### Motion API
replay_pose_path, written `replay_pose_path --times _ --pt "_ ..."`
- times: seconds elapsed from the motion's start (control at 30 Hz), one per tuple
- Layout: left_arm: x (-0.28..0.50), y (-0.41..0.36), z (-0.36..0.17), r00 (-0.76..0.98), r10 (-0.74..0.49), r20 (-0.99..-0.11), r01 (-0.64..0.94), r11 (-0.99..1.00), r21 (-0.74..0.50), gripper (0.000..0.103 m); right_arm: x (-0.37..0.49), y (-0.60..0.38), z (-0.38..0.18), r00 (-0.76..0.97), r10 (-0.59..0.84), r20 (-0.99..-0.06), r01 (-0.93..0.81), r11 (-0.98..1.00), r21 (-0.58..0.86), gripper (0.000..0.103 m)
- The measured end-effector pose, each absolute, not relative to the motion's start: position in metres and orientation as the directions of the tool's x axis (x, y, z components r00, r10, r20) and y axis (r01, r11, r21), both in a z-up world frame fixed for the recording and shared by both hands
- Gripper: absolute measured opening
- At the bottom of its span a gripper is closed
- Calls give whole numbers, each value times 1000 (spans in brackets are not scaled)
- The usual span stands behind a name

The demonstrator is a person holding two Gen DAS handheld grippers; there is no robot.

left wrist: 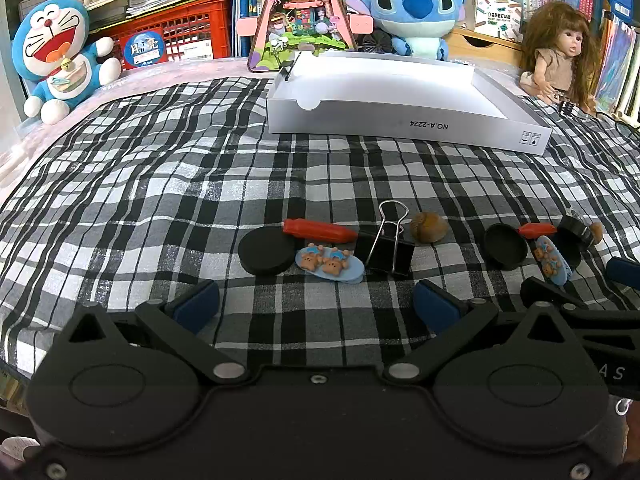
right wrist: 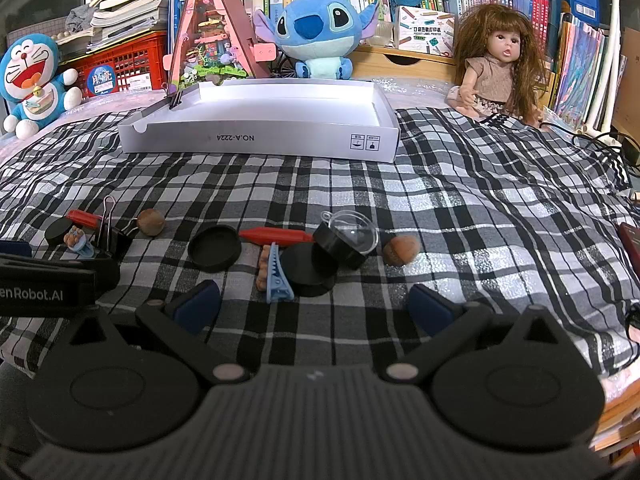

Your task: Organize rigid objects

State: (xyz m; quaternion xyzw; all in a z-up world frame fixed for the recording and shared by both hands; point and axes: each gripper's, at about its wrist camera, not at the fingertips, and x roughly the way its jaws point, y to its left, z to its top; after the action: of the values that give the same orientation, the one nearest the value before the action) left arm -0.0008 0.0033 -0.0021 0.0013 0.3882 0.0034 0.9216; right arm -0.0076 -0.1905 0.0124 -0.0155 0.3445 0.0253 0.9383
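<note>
Black-and-white checked cloth (left wrist: 160, 184) carries untouched clutter near its front edge; left gripper (left wrist: 316, 306) and right gripper (right wrist: 314, 306) hang wide open, empty, so sorting into the white tray (left wrist: 400, 128) seems unbegun, likely starting with a binder clip (left wrist: 386, 250) pickup.

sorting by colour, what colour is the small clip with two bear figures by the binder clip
Light blue clip with two brown bears, clearest in the left wrist view.

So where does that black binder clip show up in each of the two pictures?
Left wrist view: the binder clip sits centre, just ahead of the open left tongs.
Right wrist view: it is at far left.
Shared landmark: the white box marked NO.A-2224.
</note>
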Motion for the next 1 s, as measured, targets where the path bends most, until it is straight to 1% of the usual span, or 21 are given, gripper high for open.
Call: replay_pose_path --times 1.0 --pt "0 5 -3 705 7 -709 -5 1000 5 103 -7 -191 12 760 37 -649 -59 998 -12 103"
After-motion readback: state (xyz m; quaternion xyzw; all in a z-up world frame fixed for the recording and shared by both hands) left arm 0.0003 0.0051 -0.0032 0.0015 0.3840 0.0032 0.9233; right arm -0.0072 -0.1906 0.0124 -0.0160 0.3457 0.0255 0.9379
